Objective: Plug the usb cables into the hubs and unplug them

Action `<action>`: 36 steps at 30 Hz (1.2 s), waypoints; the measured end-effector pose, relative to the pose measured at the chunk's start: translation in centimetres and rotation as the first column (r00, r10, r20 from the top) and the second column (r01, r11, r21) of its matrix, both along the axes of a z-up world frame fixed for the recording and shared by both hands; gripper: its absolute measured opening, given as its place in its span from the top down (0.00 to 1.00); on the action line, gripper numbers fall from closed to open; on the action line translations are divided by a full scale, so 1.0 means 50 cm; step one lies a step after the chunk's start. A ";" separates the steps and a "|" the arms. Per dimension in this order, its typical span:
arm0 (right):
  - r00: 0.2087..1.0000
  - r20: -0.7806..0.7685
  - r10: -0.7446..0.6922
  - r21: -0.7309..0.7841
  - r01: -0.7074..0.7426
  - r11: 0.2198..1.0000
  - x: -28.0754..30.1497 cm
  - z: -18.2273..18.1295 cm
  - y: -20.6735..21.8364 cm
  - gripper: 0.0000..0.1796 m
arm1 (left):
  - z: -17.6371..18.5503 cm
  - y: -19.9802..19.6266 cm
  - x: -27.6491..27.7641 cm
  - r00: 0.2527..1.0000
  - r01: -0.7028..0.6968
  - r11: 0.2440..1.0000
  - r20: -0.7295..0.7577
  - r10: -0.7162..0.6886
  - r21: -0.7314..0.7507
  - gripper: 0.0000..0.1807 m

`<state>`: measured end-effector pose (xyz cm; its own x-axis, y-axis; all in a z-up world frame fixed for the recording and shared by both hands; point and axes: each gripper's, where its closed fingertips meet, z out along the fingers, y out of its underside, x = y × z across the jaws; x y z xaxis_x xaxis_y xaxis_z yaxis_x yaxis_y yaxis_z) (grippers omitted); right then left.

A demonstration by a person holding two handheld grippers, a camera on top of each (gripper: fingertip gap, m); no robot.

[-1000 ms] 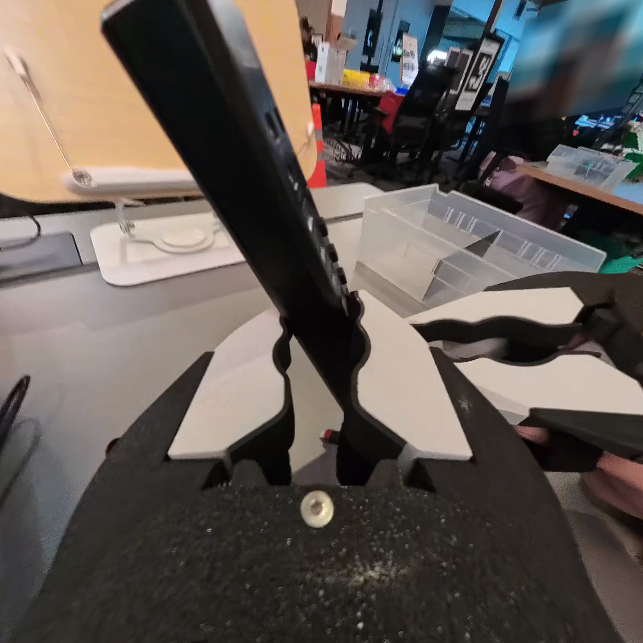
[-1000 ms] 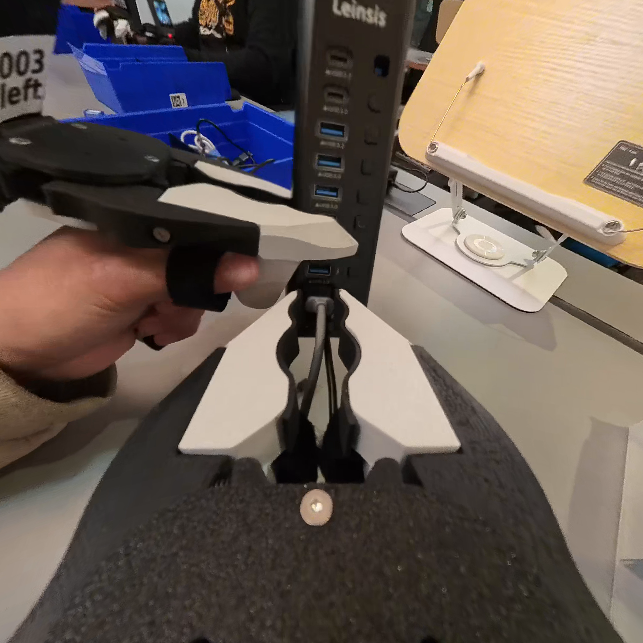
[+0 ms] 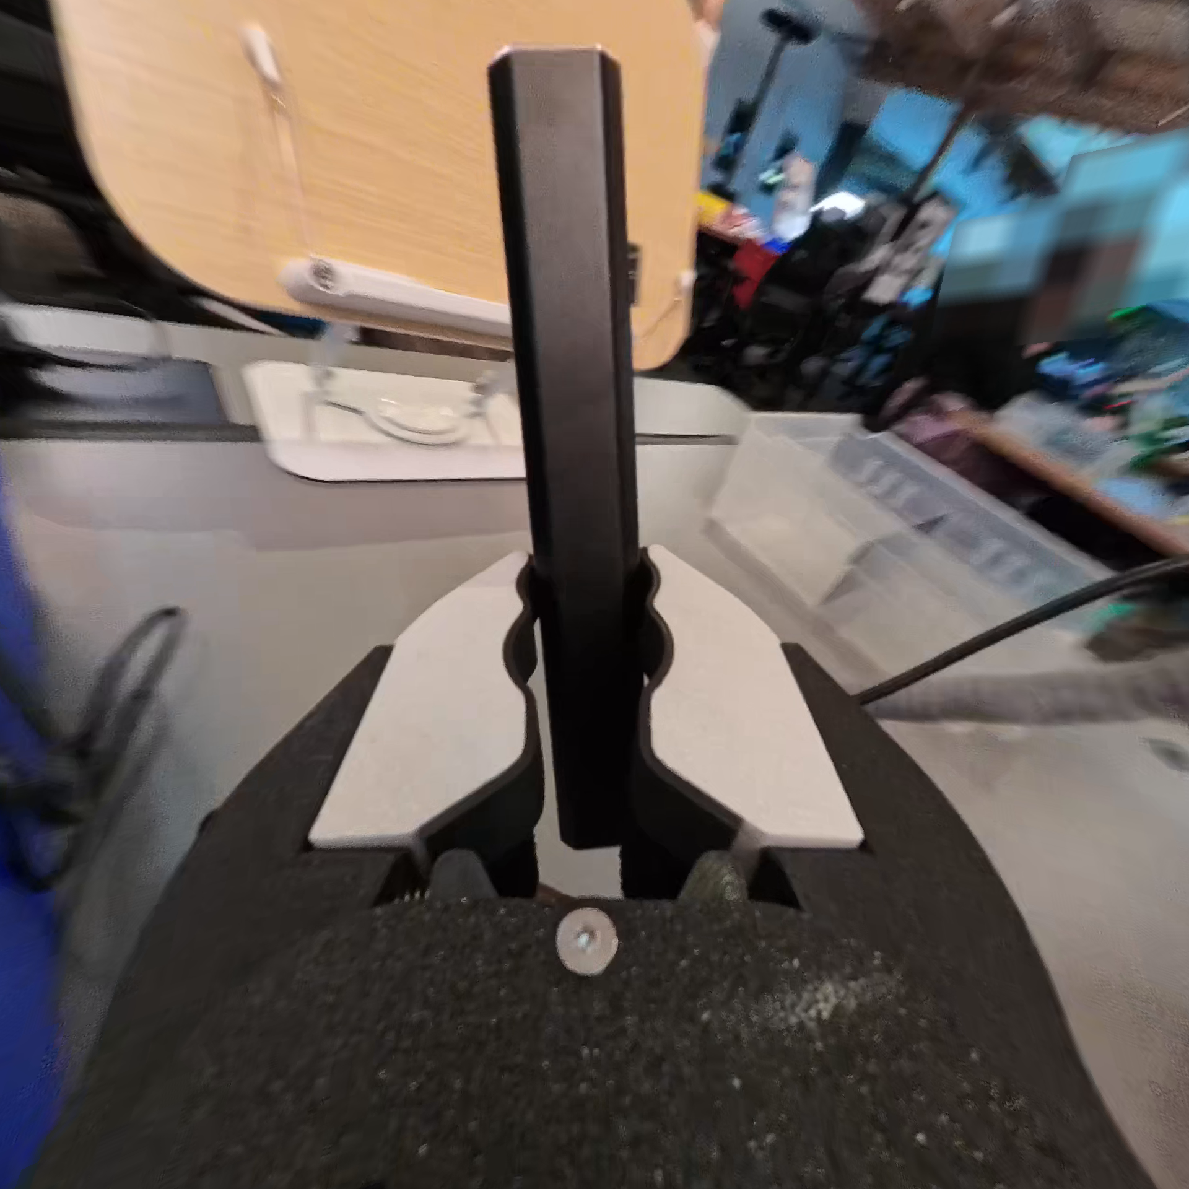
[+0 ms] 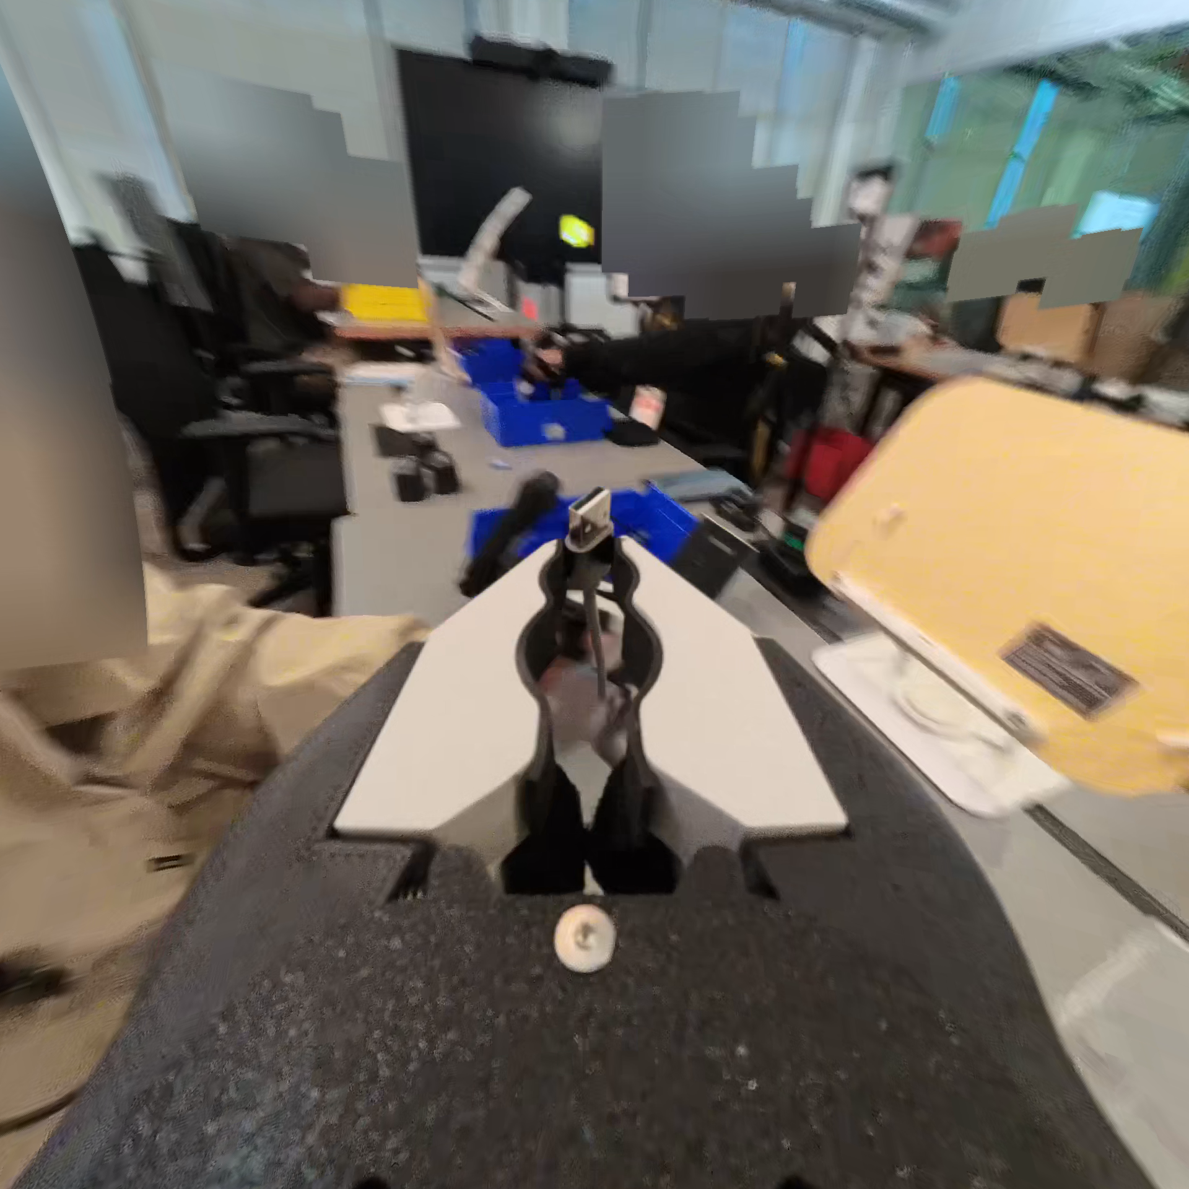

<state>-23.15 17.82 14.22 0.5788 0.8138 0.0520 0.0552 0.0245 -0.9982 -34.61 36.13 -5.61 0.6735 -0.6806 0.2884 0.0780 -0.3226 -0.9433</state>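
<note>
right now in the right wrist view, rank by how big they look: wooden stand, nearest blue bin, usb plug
1. wooden stand, largest
2. blue bin, though it sits farther off, so its true size is unsure
3. usb plug, smallest, despite being closest, held in the right gripper

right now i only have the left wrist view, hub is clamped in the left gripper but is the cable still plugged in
Observer: No. In the right wrist view the usb plug is out in the air, metal end bare.
Operator: who has it
Observer: The right gripper is shut on it, cable trailing back between the fingers.
Operator: is the hub anywhere near the plug
Observer: The right wrist view shows no hub at all; it faces desks with blue bins.
</note>
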 end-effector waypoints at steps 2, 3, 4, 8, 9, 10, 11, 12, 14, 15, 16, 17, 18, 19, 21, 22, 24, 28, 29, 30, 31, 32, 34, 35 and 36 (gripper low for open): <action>0.995 -0.064 0.080 0.023 -0.078 0.997 -0.012 0.052 -0.054 0.93 | 0.000 0.006 -0.012 0.999 -0.028 1.000 -0.019 0.028 0.004 0.84; 0.998 -0.055 0.028 0.048 -0.026 0.999 -0.002 0.060 -0.050 0.93 | 0.002 0.004 -0.011 1.000 -0.010 1.000 0.024 0.011 -0.020 0.84; 0.999 -0.044 -0.017 0.065 0.020 0.998 0.009 0.061 -0.042 0.93 | 0.000 0.007 -0.015 0.999 -0.018 0.999 0.040 0.019 -0.034 0.84; 0.972 -0.140 -0.189 0.037 0.196 0.980 0.102 0.076 -0.001 0.93 | -0.019 0.020 -0.030 0.998 -0.056 0.998 -0.023 0.055 -0.034 0.85; 0.961 -0.155 -0.231 0.020 0.236 0.971 0.129 0.078 0.007 0.93 | -0.019 0.019 -0.029 0.999 -0.046 0.998 -0.015 0.046 -0.036 0.85; 0.950 -0.140 -0.279 0.011 0.283 0.959 0.152 0.073 0.015 0.93 | -0.018 0.017 -0.027 0.999 -0.041 0.999 -0.012 0.040 -0.034 0.85; 0.939 -0.125 -0.321 0.015 0.325 0.946 0.172 0.069 0.022 0.93 | -0.017 0.016 -0.025 0.999 -0.035 0.999 -0.016 0.034 -0.029 0.85; 0.928 -0.138 -0.345 0.033 0.353 0.935 0.187 0.076 0.021 0.93 | -0.018 0.013 -0.021 0.999 -0.023 0.999 -0.025 0.023 -0.023 0.85; 0.921 -0.187 -0.343 0.048 0.357 0.933 0.202 0.097 0.009 0.93 | -0.018 0.008 -0.013 0.999 -0.009 1.000 -0.041 0.009 -0.011 0.85; 0.916 -0.200 -0.346 0.057 0.364 0.930 0.210 0.107 0.002 0.93 | -0.018 0.005 -0.008 0.999 -0.001 1.000 -0.041 0.001 -0.011 0.85; 0.904 -0.205 -0.376 0.076 0.398 0.914 0.224 0.116 -0.002 0.93 | -0.019 0.002 -0.004 0.999 0.009 1.000 -0.039 -0.009 -0.014 0.85; 0.882 -0.208 -0.423 0.101 0.450 0.887 0.246 0.123 -0.004 0.93 | -0.020 0.000 -0.001 0.999 0.016 1.000 -0.036 -0.016 -0.017 0.85; 0.857 -0.217 -0.467 0.119 0.498 0.859 0.270 0.130 -0.007 0.93 | -0.021 -0.002 0.002 0.999 0.022 1.000 -0.034 -0.022 -0.021 0.85; 0.838 -0.230 -0.494 0.127 0.529 0.839 0.291 0.137 -0.010 0.93 | -0.022 -0.003 0.005 0.999 0.029 0.999 -0.033 -0.030 -0.026 0.85; 0.806 -0.237 -0.543 0.104 0.577 0.810 0.331 0.133 -0.007 0.94 | -0.024 -0.006 0.009 0.999 0.036 0.999 -0.029 -0.037 -0.033 0.85; 0.789 -0.227 -0.571 0.095 0.601 0.793 0.352 0.123 0.003 0.94 | -0.025 -0.007 0.012 0.999 0.039 0.999 -0.026 -0.040 -0.036 0.85; 0.741 -0.191 -0.643 0.064 0.664 0.745 0.403 0.079 0.042 0.94 | -0.028 -0.010 0.018 0.998 0.052 0.998 -0.019 -0.053 -0.047 0.85; 0.683 -0.117 -0.721 -0.095 0.715 0.693 0.496 -0.059 0.129 0.95 | -0.031 -0.018 0.029 0.997 0.072 0.996 -0.023 -0.073 -0.051 0.85; 0.682 -0.067 -0.729 -0.147 0.716 0.683 0.513 -0.107 0.149 0.95 | -0.032 -0.020 0.031 0.997 0.074 0.996 -0.026 -0.075 -0.049 0.85; 0.702 -0.001 -0.712 -0.212 0.696 0.686 0.520 -0.161 0.163 0.95 | -0.032 -0.021 0.033 0.996 0.078 0.996 -0.028 -0.080 -0.049 0.85; 0.713 0.049 -0.700 -0.278 0.682 0.676 0.528 -0.209 0.170 0.96 | -0.033 -0.022 0.036 0.996 0.083 0.995 -0.029 -0.085 -0.050 0.85; 0.727 0.074 -0.683 -0.333 0.664 0.670 0.530 -0.249 0.171 0.96 | -0.034 -0.024 0.037 0.996 0.088 0.995 -0.029 -0.089 -0.052 0.85; 0.815 0.153 -0.559 -0.481 0.555 0.679 0.497 -0.338 0.150 0.96 | -0.034 -0.025 0.037 0.995 0.091 0.994 -0.029 -0.093 -0.052 0.85; 0.852 0.215 -0.478 -0.563 0.508 0.652 0.477 -0.391 0.126 0.96 | -0.035 -0.025 0.037 0.995 0.094 0.994 -0.030 -0.096 -0.052 0.85; 0.864 0.298 -0.406 -0.614 0.499 0.611 0.467 -0.446 0.099 0.96 | -0.036 -0.026 0.036 0.995 0.097 0.994 -0.031 -0.098 -0.052 0.85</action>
